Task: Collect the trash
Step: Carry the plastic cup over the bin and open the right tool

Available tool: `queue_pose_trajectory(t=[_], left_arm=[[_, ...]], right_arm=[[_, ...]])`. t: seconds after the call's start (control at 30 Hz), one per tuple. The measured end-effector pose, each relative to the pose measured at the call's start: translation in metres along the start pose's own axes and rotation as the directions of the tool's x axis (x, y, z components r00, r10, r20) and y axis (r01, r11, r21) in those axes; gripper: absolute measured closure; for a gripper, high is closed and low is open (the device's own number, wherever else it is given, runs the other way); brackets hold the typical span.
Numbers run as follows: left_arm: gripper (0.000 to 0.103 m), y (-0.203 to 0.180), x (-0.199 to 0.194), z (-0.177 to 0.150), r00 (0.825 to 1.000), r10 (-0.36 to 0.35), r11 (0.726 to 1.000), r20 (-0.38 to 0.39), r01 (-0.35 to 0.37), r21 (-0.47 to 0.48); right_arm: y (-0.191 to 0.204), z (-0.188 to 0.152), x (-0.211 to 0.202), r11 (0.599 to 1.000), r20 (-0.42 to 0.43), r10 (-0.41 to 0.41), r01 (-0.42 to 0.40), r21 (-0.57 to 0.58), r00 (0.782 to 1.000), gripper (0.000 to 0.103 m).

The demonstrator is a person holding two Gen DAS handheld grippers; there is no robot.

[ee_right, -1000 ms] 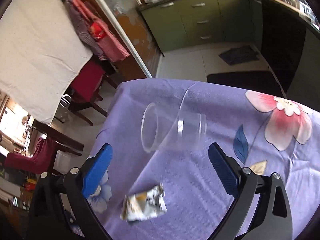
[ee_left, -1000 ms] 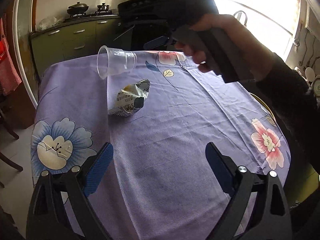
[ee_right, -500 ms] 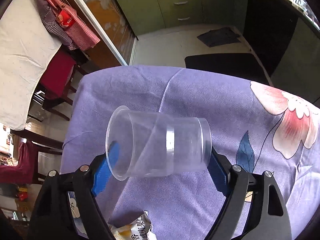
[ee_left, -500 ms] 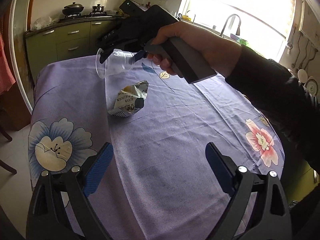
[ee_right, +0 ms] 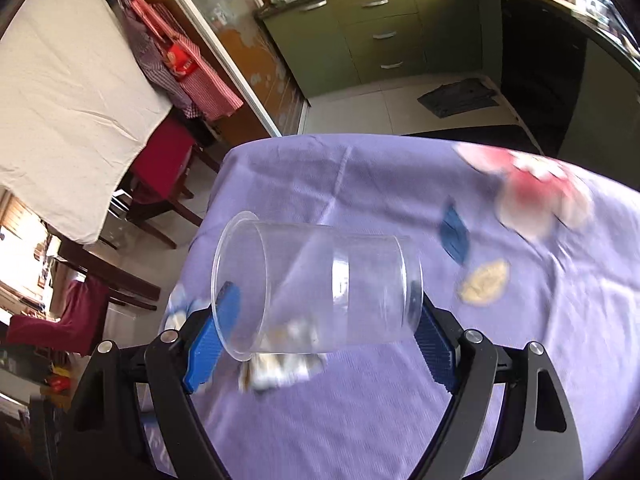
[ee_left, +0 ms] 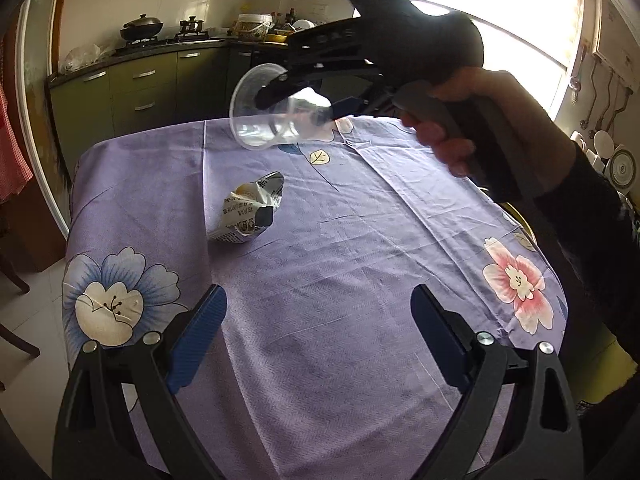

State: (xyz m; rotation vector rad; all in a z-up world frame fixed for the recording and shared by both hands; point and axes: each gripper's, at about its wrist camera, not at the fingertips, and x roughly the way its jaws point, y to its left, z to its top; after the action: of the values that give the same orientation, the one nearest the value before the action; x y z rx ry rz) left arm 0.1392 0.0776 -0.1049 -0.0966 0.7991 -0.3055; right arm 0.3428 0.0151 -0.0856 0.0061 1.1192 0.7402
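Gripping a clear plastic cup [ee_right: 316, 292] end to end between the blue pads of the right gripper [ee_right: 320, 320], jaws just closed onto it. Lying on its side above the purple tablecloth [ee_left: 360, 280], mouth leftward, long axis across the jaws. Hovering wide and empty: left gripper [ee_left: 318, 336], angled down near a crumpled wrapper [ee_left: 252, 214].

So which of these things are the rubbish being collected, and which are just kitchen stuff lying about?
Part of the job:
- clear plastic cup, gripped by the right gripper
- crumpled wrapper on the tablecloth

Just lying about:
- wok on the stove
- checked cloth hanging
- red chair
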Motion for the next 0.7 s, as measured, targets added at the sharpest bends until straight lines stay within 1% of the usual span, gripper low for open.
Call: queue_pose_trajectory(t=[0.1,0.17,0.23,0.3,0.43,0.5,0.57,0.63,0.7], left_arm=[[0.015,-0.009,0.004,0.003,1.000,0.017,1.000,-0.006,-0.017,0.008],[0.014,-0.016,0.009,0.005,1.000,0.024,1.000,-0.015,-0.024,0.009],[0.014,-0.024,0.013,0.006,0.999,0.033,0.999,-0.023,-0.032,0.021],[0.014,-0.036,0.017,0.007,0.999,0.043,0.998,-0.026,-0.042,0.044],[0.014,-0.057,0.024,0.011,0.999,0.041,0.996,-0.034,-0.038,0.080],[0.014,-0.069,0.028,0.013,0.999,0.036,0.995,-0.037,-0.033,0.098],[0.014,-0.080,0.031,0.014,0.999,0.030,0.993,-0.038,-0.026,0.112],[0.014,-0.092,0.035,0.016,0.999,0.028,0.992,-0.038,-0.023,0.127],[0.014,-0.103,0.038,0.018,0.999,0.019,0.990,-0.043,-0.013,0.138]], right_arm=[[-0.017,-0.032,-0.040,1.000,0.039,-0.004,0.003,0.014,0.999,0.021],[-0.034,-0.056,-0.071,0.999,0.073,-0.028,0.026,0.027,0.997,0.021],[-0.051,-0.077,-0.096,0.997,0.103,-0.063,0.059,0.042,0.993,0.021],[-0.076,-0.104,-0.126,0.990,0.133,-0.123,0.113,0.078,0.983,0.021],[-0.130,-0.151,-0.176,0.966,0.161,-0.210,0.180,0.184,0.964,0.021],[-0.166,-0.176,-0.201,0.939,0.167,-0.269,0.220,0.264,0.948,0.021],[-0.196,-0.197,-0.218,0.912,0.166,-0.314,0.248,0.325,0.935,0.021],[-0.231,-0.220,-0.235,0.879,0.152,-0.352,0.271,0.391,0.924,0.021],[-0.269,-0.242,-0.252,0.837,0.134,-0.394,0.295,0.461,0.909,0.020]])
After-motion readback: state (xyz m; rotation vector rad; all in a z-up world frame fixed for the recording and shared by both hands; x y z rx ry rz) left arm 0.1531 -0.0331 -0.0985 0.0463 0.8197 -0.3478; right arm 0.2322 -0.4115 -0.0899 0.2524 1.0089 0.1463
